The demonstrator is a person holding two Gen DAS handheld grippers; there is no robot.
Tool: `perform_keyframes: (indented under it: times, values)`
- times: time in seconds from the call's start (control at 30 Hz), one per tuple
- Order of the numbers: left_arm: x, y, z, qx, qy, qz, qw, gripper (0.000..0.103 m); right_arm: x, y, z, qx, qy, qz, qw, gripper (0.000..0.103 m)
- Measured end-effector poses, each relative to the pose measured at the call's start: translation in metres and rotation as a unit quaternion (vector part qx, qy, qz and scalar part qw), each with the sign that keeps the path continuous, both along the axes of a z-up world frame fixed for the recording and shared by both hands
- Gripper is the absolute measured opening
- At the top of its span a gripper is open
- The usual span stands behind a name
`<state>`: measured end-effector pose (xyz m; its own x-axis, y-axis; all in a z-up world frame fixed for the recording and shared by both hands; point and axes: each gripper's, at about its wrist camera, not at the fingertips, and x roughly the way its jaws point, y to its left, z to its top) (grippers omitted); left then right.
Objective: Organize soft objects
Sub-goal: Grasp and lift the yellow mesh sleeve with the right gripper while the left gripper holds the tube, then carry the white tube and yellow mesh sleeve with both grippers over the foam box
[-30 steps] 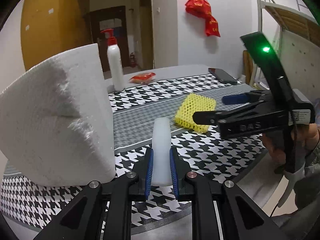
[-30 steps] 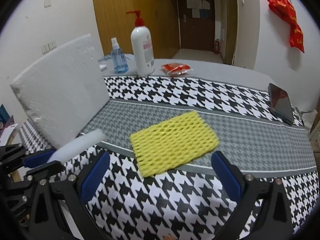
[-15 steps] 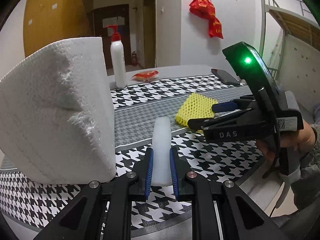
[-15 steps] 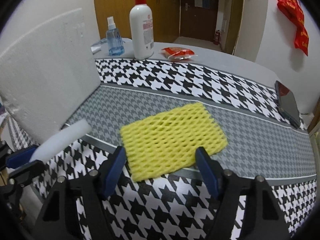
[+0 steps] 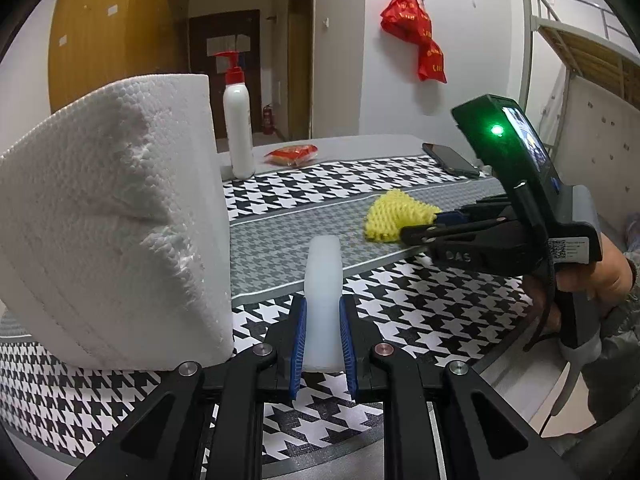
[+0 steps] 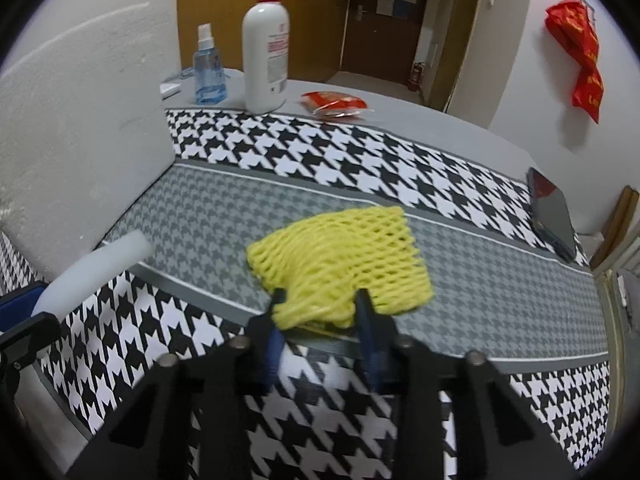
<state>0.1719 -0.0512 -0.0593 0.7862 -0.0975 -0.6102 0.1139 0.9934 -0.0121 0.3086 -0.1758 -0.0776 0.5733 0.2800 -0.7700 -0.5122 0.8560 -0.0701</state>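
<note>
The right tool (image 6: 318,304) has closed in from a second ago and now pinches the near edge of the yellow foam net (image 6: 344,256), apparently bunching it on the houndstooth worktop (image 6: 360,160), while the left tool (image 5: 322,336) grips a white foam strip (image 5: 323,300).

two low wrist views — shared tablecloth (image 5: 280,236)

A rough, beaded white foam block (image 5: 112,220), a yellow foam mesh sleeve (image 6: 344,260), a smooth translucent foam strip (image 5: 322,300) and a matt woven houndstooth cloth (image 6: 400,168).
</note>
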Motion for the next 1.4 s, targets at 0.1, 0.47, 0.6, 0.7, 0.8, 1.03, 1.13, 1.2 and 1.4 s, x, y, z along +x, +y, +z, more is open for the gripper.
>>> perform_keyframes:
  times: [0.1,0.47,0.6,0.7,0.8,1.03,1.13,1.2,1.4]
  values:
    - [0.0,0.0,0.003,-0.002,-0.003,-0.001,1.0,0.018,0.0,-0.008,0.005,0.014,0.001,-0.004,1.0,0.025]
    - [-0.009,-0.003,0.012,0.0,-0.014,-0.007,0.9999,0.018,-0.023,-0.023,0.031,0.056,-0.028,-0.011,0.998,0.024]
    - [-0.014,-0.005,0.019,0.002,-0.022,-0.01,0.9997,0.018,-0.034,-0.028,0.043,0.068,-0.044,-0.012,0.997,0.024]
    - [-0.018,-0.008,0.026,0.005,-0.03,-0.013,0.9994,0.018,-0.044,-0.032,0.051,0.076,-0.056,-0.012,0.995,0.024]
    - [-0.021,-0.009,0.032,0.006,-0.039,-0.017,0.9991,0.018,-0.051,-0.036,0.058,0.085,-0.065,-0.014,0.994,0.024]
    - [-0.023,-0.011,0.051,0.006,-0.058,-0.019,0.9981,0.018,-0.07,-0.049,0.077,0.105,-0.096,-0.025,0.99,0.024]
    - [-0.024,-0.013,0.061,0.009,-0.071,-0.019,0.9973,0.018,-0.075,-0.055,0.084,0.115,-0.106,-0.029,0.987,0.024]
    - [-0.025,-0.012,0.067,0.01,-0.078,-0.019,0.9967,0.018,-0.08,-0.057,0.089,0.122,-0.114,-0.03,0.986,0.024]
    - [-0.027,-0.015,0.086,0.025,-0.106,-0.023,0.9938,0.018,-0.09,-0.061,0.102,0.142,-0.136,-0.031,0.98,0.024]
